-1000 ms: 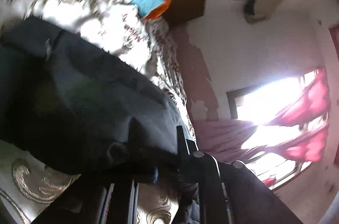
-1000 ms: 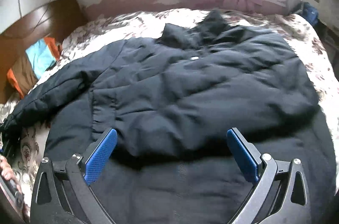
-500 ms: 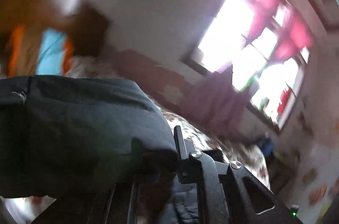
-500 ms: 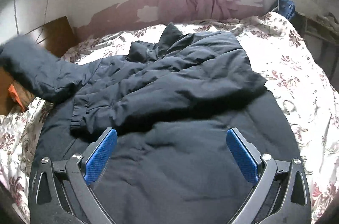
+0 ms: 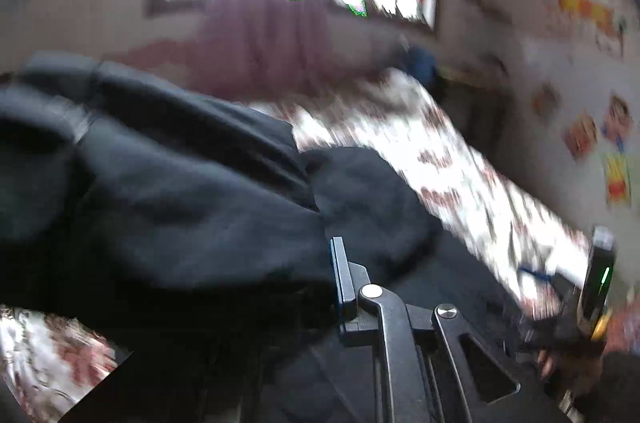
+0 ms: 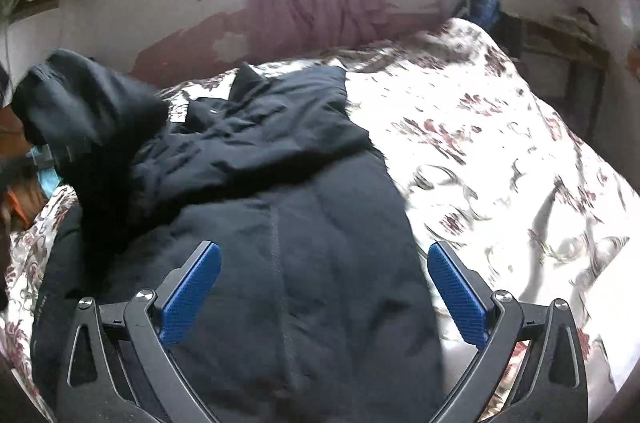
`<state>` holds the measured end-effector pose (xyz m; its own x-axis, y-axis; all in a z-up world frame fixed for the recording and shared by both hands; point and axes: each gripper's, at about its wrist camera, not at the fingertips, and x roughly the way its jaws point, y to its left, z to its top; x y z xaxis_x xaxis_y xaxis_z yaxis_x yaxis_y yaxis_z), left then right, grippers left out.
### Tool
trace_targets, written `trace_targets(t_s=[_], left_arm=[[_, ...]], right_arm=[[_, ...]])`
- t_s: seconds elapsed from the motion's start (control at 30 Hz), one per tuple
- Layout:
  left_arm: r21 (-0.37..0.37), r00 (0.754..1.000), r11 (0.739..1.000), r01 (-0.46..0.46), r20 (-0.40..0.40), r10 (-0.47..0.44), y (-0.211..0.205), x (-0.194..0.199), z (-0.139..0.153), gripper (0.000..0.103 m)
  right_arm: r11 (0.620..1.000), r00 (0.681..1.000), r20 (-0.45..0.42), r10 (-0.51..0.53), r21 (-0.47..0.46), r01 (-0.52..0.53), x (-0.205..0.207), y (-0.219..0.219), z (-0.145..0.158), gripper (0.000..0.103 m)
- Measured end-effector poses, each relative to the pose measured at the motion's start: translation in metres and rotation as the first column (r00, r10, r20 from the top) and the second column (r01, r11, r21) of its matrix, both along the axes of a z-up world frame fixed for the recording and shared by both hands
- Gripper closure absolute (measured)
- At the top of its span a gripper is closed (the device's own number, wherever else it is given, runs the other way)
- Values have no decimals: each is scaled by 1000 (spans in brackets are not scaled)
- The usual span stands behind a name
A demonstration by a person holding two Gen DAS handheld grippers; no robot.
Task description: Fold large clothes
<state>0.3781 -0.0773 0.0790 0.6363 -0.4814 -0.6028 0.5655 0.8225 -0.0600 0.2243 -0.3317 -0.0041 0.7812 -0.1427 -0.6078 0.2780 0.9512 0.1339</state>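
A large black padded jacket (image 6: 304, 223) lies spread on the bed, its right sleeve folded across the chest. Its left sleeve (image 6: 80, 111) is lifted off the bed at the left of the right wrist view. In the left wrist view that sleeve (image 5: 160, 207) fills the left half and drapes over my left gripper (image 5: 320, 263), which is shut on it; only one finger (image 5: 340, 275) shows. My right gripper (image 6: 324, 287) hovers open over the jacket's lower right part, blue pads (image 6: 192, 291) wide apart with nothing between them. The right gripper's body (image 5: 596, 283) shows at the right edge.
The flowered bedsheet (image 6: 500, 163) lies bare to the jacket's right. A bright window with a pink curtain (image 6: 316, 3) is behind the bed. A blue bag (image 6: 484, 7) sits at the far corner, and stickers (image 5: 600, 135) dot the right wall.
My left gripper has risen and swung the sleeve up off the bed toward the jacket's middle, rolling as it went. My right gripper has slid right along the jacket, still open.
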Motion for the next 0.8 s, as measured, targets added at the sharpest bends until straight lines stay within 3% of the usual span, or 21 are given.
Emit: trace_targets(t_s=[0.13, 0.27, 0.37, 0.43, 0.47, 0.53, 0.67, 0.8], left_arm=[[147, 993, 988, 44, -117, -27, -35, -6, -50, 90], [166, 982, 984, 68, -184, -37, -36, -18, -79, 84], [139, 975, 984, 107, -210, -77, -29, -28, -80, 62], [118, 974, 985, 125, -206, -98, -24, -34, -79, 25], [110, 978, 986, 124, -180, -103, -20, -40, -76, 20], [100, 978, 985, 143, -164, -126, -18, -46, -73, 18], [44, 966, 982, 185, -194, -174, 2, -65, -71, 18], [26, 977, 992, 124, -176, -118, 28, -82, -77, 18]], right_arm=[[999, 1000, -10, -16, 30, 16, -12, -14, -8, 2], [997, 1000, 3, -2, 76, 2, -17, -20, -11, 2], [991, 1000, 26, 17, 132, -21, -18, -20, -12, 2], [981, 998, 46, 39, 190, -47, -15, -19, -14, 2], [974, 997, 54, 47, 220, -58, -13, -19, -15, 2], [960, 996, 67, 66, 269, -82, -10, -16, -17, 2], [897, 983, 133, 125, 408, -169, -8, -12, -23, 2], [845, 976, 153, 156, 491, -212, -3, -7, -33, 2]])
